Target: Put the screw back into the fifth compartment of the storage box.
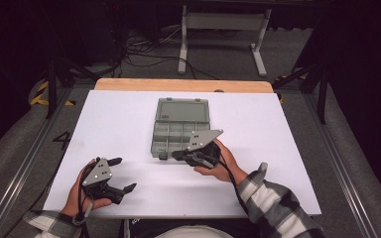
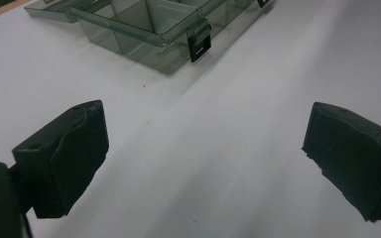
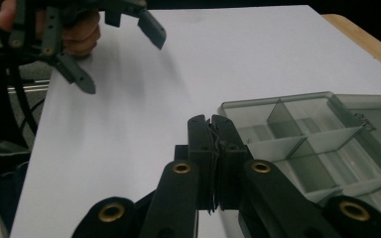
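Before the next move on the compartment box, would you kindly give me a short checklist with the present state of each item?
1. Compartment box lid open, lying flat behind the tray: ok.
2. Compartments free of parts: ok, as far as the views show.
3. Right hand-held gripper at the box's front edge, jaws shut with nothing between them: ok.
4. Left hand-held gripper jaws wide open and holding nothing, clear of the box: ok.
5. Front latch intact: cannot tell.
6. White table around the box free of obstacles: ok.
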Demonstrator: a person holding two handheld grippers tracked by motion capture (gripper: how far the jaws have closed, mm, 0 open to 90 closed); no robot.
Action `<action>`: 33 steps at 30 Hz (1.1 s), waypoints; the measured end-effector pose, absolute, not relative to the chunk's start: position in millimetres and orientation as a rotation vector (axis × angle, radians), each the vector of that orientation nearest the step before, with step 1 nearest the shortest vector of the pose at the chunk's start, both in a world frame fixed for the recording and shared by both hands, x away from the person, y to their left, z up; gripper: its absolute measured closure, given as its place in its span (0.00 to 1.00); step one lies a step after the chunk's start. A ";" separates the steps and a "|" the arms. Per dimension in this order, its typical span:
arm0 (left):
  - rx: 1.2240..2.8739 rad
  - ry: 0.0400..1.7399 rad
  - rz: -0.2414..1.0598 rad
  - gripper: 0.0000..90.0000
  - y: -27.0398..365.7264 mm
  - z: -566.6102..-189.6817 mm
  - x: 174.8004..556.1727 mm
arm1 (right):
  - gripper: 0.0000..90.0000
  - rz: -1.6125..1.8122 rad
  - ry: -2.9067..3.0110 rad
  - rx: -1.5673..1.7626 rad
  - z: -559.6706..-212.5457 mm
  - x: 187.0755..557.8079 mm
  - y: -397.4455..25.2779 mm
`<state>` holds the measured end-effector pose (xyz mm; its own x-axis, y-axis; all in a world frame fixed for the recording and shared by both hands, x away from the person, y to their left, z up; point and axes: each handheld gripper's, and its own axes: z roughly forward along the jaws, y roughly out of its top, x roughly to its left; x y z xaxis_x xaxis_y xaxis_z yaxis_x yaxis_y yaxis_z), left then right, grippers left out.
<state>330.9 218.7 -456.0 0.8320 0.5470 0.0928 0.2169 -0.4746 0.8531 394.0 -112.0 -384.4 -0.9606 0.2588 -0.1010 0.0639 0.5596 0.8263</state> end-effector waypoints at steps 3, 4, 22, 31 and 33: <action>2.069 0.560 0.443 0.05 218.6 -456.1 331.1 | 0.98 1.356 2.574 0.291 -380.1 406.9 -100.6; 2.068 0.558 0.441 0.05 218.5 -456.2 331.1 | 0.98 1.356 2.576 0.299 -379.5 410.1 -97.5; 2.062 0.544 0.448 0.05 220.3 -455.2 329.8 | 0.98 1.170 2.641 0.367 -397.7 455.0 -45.3; 2.056 0.549 0.444 0.05 219.5 -455.5 330.5 | 0.98 1.139 2.658 0.389 -404.9 459.4 -44.2; 2.056 0.551 0.441 0.05 220.0 -455.9 330.8 | 0.98 1.127 2.661 0.400 -406.1 460.4 -45.0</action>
